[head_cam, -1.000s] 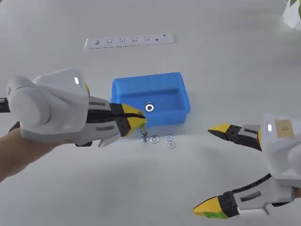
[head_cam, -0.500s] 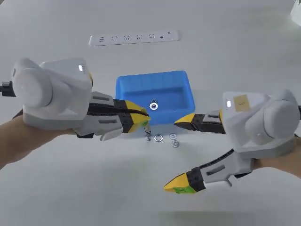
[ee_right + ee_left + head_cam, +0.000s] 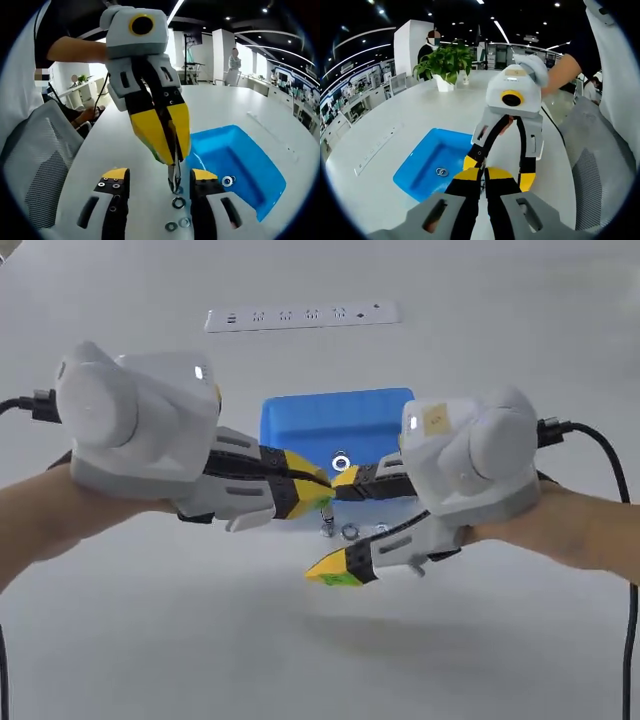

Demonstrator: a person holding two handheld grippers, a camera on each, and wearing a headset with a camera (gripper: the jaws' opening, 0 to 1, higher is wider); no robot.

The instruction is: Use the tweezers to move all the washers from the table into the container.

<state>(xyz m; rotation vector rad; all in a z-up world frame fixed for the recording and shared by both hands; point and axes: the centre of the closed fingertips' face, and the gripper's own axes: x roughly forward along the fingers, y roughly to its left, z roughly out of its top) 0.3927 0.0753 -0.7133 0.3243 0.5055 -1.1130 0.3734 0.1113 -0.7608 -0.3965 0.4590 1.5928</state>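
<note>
Three washers (image 3: pixel 178 202) lie close together on the white table (image 3: pixel 200 640), low in the right gripper view and just in front of the near wall of the blue container (image 3: pixel 335 420). One more washer (image 3: pixel 341 464) lies flat on the container's floor.

From the left of the head view comes the left gripper (image 3: pixel 322 495), its yellow-tipped jaws pressed together on the tweezers (image 3: pixel 173 175). The tweezers' long axis runs nearly upright, with the tips pointing down at the table right by the nearest of the three washers. Whether the tips touch it I cannot tell.

Facing it from the right is the right gripper (image 3: pixel 333 530), its jaws spread wide and holding nothing. In the head view one jaw reaches toward the container's near wall and the other hangs lower, toward the bottom centre of the frame. The washers and the tweezer tips sit between the two.

Room is tight around that spot, with both grippers' tips crowding in and the container wall just behind. Across the bottom of the head view the table is open. Along the top of the frame a power strip (image 3: pixel 300 316) lies beyond the container, well apart from it.
</note>
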